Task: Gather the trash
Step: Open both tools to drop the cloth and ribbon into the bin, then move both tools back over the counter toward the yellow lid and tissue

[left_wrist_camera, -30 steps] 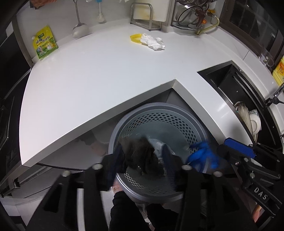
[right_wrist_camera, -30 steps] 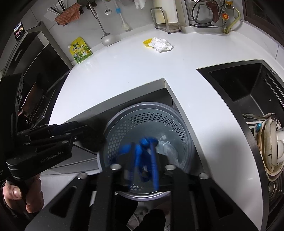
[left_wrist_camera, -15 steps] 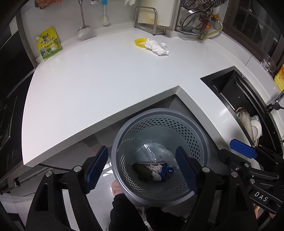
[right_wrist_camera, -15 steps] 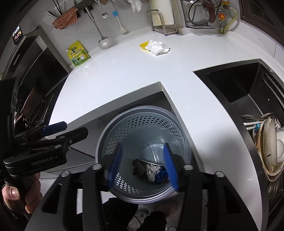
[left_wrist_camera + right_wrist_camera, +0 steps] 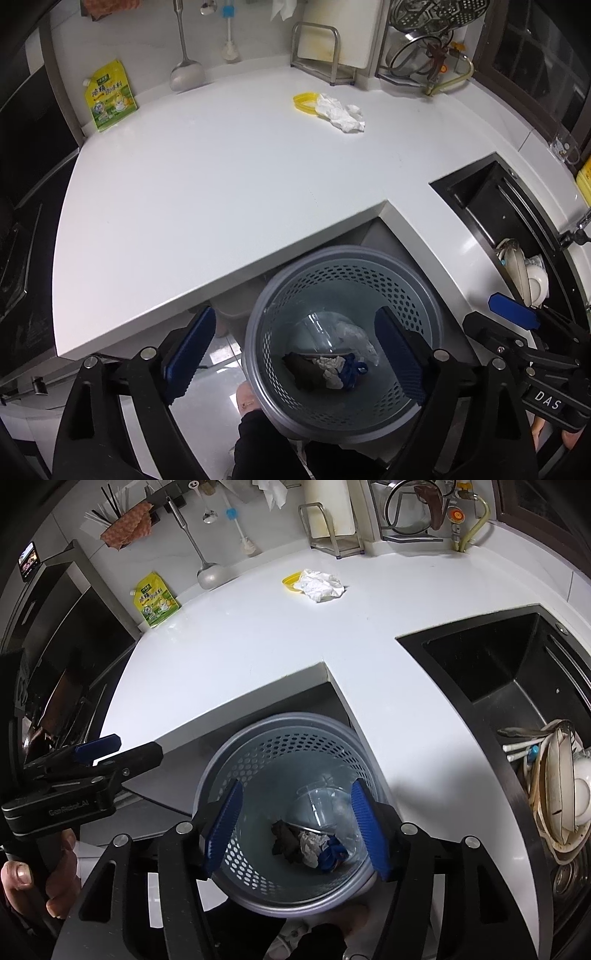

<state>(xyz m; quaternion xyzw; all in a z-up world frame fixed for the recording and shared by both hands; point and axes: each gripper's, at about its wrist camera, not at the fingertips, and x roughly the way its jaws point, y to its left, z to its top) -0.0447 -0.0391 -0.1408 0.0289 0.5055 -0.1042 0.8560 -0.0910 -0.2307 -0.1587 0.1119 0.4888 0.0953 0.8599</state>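
A white L-shaped kitchen surface wraps around an inner corner, with a dark sink cut into its right stretch.

Below that corner, the left tool hangs over a grey perforated waste basket that stands on the floor. Its blue pads are spread wide with nothing between them; one pad shows outside the basket's left rim, the other over its right side. The right tool also hangs above the basket, pads wide apart and holding nothing, looking steeply down into it. In the left wrist view it shows at the right edge, just beside the basket; in the right wrist view the left tool's black body and the hand gripping its handle show at the left.

At the bottom of the basket lies a dark rag, touching a crumpled white scrap and a blue piece, with a clear plastic cup behind them.

Well away, near the back of the surface, a crumpled white tissue lies touching a yellow lid. Farther left, a yellow-green pouch leans against the wall near a hanging ladle. Dishes are stacked in the sink's near end.
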